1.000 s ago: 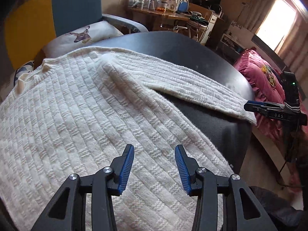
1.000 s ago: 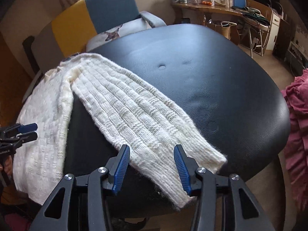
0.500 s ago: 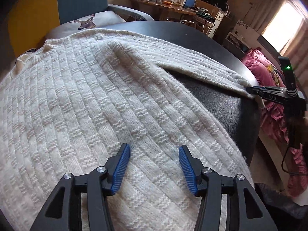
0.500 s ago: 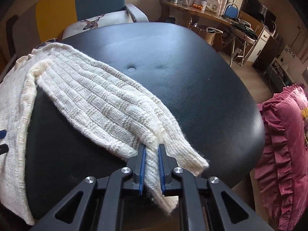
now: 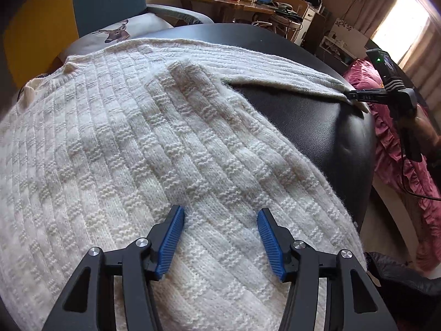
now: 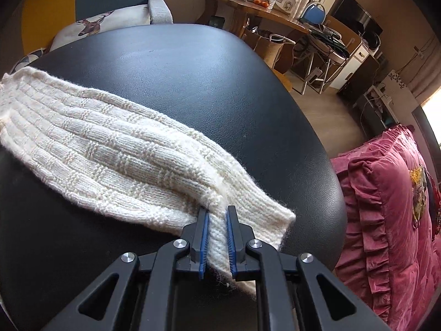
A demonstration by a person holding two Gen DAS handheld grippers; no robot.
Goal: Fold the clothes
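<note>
The cream sweater [image 5: 132,149] sprawls across the black seat [image 6: 193,77], soft and floppy. The right claw [image 6: 217,237] pinches its cuff at six o'clock; the left claw [image 5: 219,245] hovers apart over the body.

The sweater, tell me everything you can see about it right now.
The sweater is cream, a thick knit with ribbed, basket-weave blocks, slightly fuzzy at the edges. It lies spread on a black padded surface, body flat, one sleeve stretched out to the side. The right tool is shut on a fold of the sleeve near the cuff. The left tool is open over the body, near the hem.
</note>
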